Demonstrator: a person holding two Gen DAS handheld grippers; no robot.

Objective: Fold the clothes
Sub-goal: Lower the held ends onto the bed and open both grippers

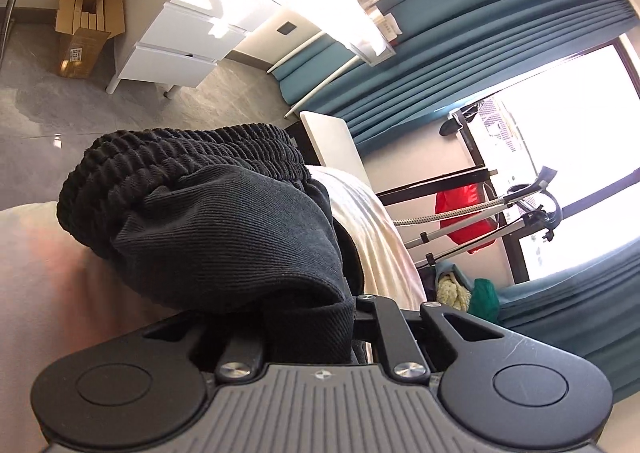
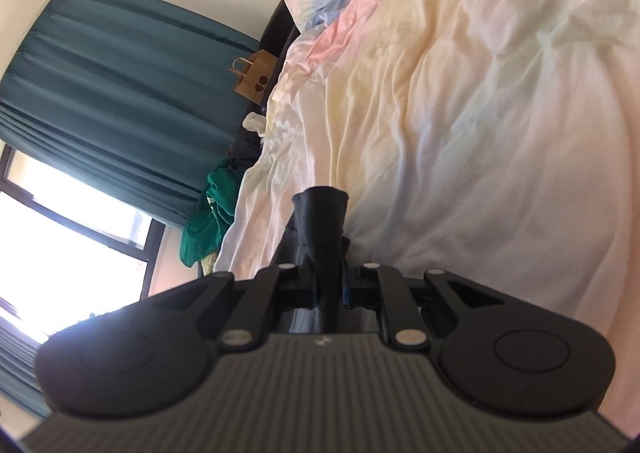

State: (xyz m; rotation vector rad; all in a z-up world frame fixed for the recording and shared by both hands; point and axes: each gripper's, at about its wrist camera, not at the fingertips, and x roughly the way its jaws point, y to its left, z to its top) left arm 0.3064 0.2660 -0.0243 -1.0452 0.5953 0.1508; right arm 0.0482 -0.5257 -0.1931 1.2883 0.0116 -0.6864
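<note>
Trousers (image 1: 208, 213), dark and ribbed — waistband at eleven o'clock from the left gripper (image 1: 308, 337), whose fingers are clenched on a fold of the cloth. Right gripper (image 2: 326, 277) likewise clamps a narrow dark end, pointing to twelve o'clock over the bed (image 2: 460, 113). Garment hangs lifted between both hands — neither is nearer. Cardboard box (image 1: 86, 25) on the floor: contents unclear.

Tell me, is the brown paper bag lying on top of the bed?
No. The brown paper bag stands beside the bed, down past its edge, in front of the teal curtain.
</note>
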